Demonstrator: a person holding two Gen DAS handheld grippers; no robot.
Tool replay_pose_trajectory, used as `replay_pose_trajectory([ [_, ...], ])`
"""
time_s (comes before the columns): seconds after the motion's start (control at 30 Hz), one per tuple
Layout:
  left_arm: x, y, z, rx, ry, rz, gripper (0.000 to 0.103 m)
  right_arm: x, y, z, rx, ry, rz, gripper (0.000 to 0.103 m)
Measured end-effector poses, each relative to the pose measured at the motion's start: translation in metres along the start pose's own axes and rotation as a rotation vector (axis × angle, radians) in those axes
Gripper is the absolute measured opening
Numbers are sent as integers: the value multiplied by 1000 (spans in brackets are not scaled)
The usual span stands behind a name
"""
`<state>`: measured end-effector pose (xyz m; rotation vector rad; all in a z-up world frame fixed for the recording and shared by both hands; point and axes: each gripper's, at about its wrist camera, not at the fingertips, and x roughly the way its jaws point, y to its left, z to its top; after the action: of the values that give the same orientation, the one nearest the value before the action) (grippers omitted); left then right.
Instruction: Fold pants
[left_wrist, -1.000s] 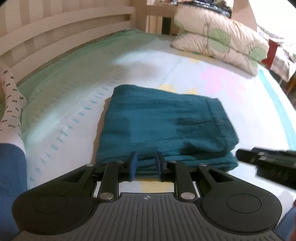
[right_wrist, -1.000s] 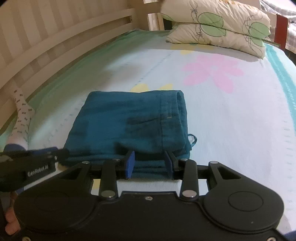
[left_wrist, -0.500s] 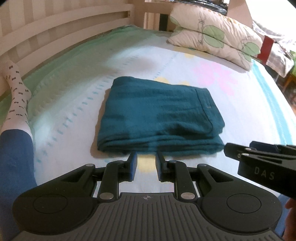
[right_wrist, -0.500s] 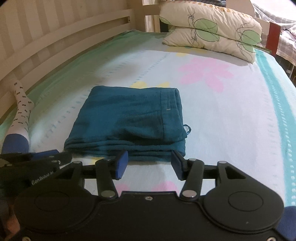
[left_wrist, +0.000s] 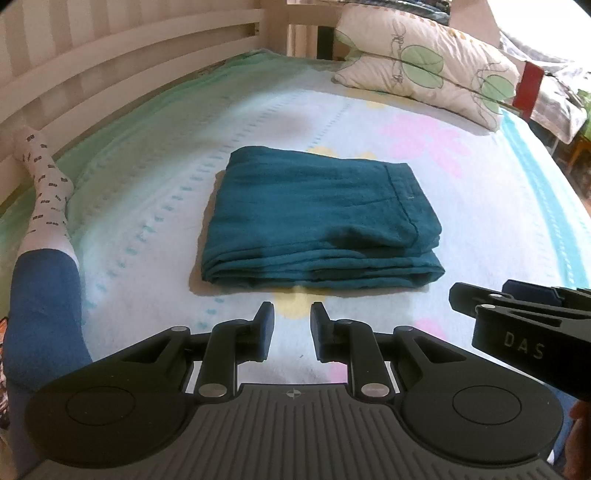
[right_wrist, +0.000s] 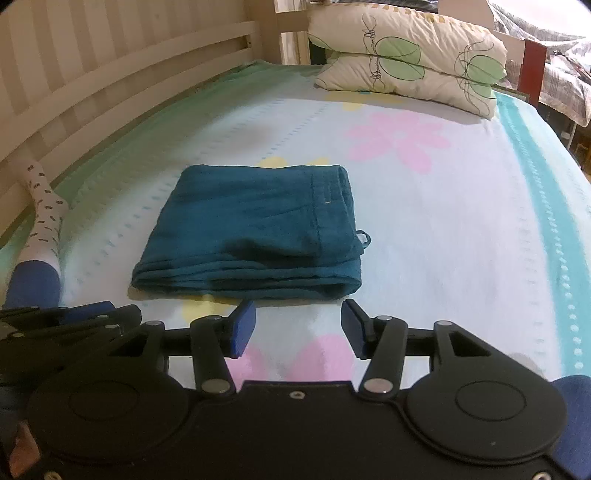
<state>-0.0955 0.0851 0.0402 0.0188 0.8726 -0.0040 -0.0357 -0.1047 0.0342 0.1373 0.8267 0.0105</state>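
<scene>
The teal pants (left_wrist: 317, 218) lie folded into a flat rectangle on the flowered bedsheet (left_wrist: 498, 206), and show in the right wrist view (right_wrist: 255, 236) too. My left gripper (left_wrist: 291, 325) is open and empty, a short way in front of the folded near edge. My right gripper (right_wrist: 297, 325) is open wider and empty, also just short of that edge. The right gripper shows at the right of the left wrist view (left_wrist: 517, 314). The left gripper shows at the left of the right wrist view (right_wrist: 74, 317).
Two stacked leaf-print pillows (left_wrist: 424, 62) lie at the head of the bed. A white slatted bed rail (left_wrist: 110, 70) runs along the left. A leg in a dotted white sock (left_wrist: 46, 184) and blue trousers rests at the left edge.
Both grippers have drawn back from the pants' near edge and let go. The right jaws opened wider. The folded pants lie where they were.
</scene>
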Motion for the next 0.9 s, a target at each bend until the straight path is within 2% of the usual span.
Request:
replay_pose_trajectory([
  [0.3,3,0,-5,-11,38,-2,21,-3,6,-3,-11,-10,15,59],
  [0.9,7,-6,-9,-1,44,-16,21,3,5,-5,-18,21,-5,59],
])
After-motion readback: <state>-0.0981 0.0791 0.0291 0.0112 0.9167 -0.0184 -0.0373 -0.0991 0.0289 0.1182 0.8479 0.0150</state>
